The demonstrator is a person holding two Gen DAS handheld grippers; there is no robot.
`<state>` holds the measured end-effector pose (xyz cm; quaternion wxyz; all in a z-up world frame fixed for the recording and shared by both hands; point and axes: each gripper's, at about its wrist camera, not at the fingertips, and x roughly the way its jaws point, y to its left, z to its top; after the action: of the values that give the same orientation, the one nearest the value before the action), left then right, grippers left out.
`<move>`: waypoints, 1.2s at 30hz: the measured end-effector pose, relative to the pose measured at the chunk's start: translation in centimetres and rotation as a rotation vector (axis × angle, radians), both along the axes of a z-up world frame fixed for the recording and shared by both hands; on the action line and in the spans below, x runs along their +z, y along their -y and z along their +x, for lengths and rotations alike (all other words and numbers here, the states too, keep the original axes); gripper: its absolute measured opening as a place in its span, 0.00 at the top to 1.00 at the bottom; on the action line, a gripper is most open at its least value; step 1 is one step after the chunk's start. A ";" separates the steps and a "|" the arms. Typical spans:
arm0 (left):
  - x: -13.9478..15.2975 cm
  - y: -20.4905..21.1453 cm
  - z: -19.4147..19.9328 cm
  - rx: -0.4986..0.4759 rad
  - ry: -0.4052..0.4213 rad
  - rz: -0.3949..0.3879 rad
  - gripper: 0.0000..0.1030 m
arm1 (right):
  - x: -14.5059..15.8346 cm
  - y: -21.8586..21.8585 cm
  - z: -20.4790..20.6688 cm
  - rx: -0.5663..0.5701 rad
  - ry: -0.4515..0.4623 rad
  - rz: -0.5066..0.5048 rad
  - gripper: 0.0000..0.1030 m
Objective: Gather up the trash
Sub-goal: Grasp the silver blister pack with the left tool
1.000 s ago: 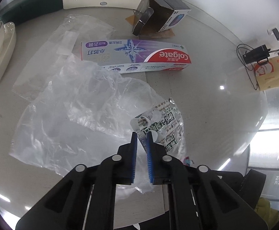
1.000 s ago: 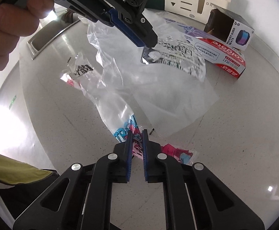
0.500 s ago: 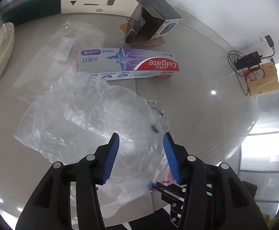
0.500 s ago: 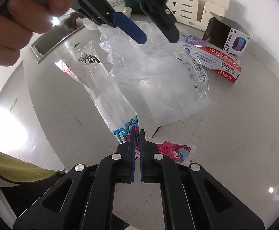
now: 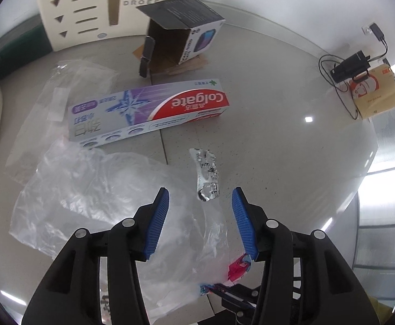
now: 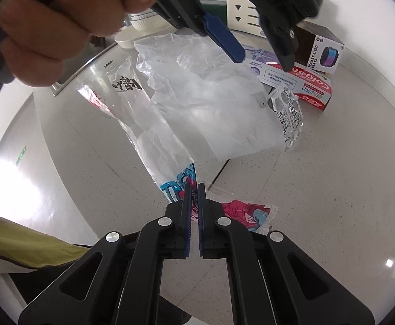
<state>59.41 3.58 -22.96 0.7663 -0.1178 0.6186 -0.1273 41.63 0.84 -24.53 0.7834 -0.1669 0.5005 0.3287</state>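
My left gripper (image 5: 200, 191) stands open above the table, with nothing between its blue pads. Just ahead of it a crumpled silver foil wrapper (image 5: 205, 176) lies at the right edge of a big crumpled clear plastic bag (image 5: 89, 189). In the right wrist view the wrapper (image 6: 289, 113) sits beside that bag (image 6: 211, 103), under the left gripper (image 6: 264, 62), which a hand (image 6: 62, 27) holds. My right gripper (image 6: 193, 189) is shut on the blue-printed end of a long clear printed bag (image 6: 148, 124), lifted off the table.
A Colgate toothpaste box (image 5: 148, 111) and an open black speaker box (image 5: 181, 35) lie beyond, before a cream organizer (image 5: 89, 13). A flat clear sleeve (image 5: 62, 94) lies left. A pink wrapper (image 6: 246, 211) sits near my right gripper. The table edge curves along the right.
The left gripper's jaws opened and let go of the foil wrapper, which dropped to the table. The left gripper moved on toward the boxes. The right gripper stayed shut on the printed bag.
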 end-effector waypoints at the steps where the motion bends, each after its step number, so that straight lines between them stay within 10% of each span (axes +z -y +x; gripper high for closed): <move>1: -0.1 0.6 0.3 -0.014 0.003 0.012 0.53 | 0.1 0.1 0.0 0.000 0.001 0.001 0.95; 15: -4.3 2.8 3.6 -0.061 -0.085 0.031 0.53 | 0.2 1.2 0.0 -0.021 -0.013 0.014 0.95; 21: -5.4 3.1 3.4 -0.059 -0.108 -0.017 0.84 | -0.1 1.2 0.2 -0.013 -0.020 0.015 0.95; 36: 1.8 2.0 -0.4 0.005 0.044 -0.052 0.95 | 1.3 2.1 -0.2 0.006 0.008 0.026 0.96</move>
<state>59.03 1.59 -21.16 0.7767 -0.1365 0.5978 -0.1440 41.44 -1.25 -23.26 0.7866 -0.1594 0.4924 0.3367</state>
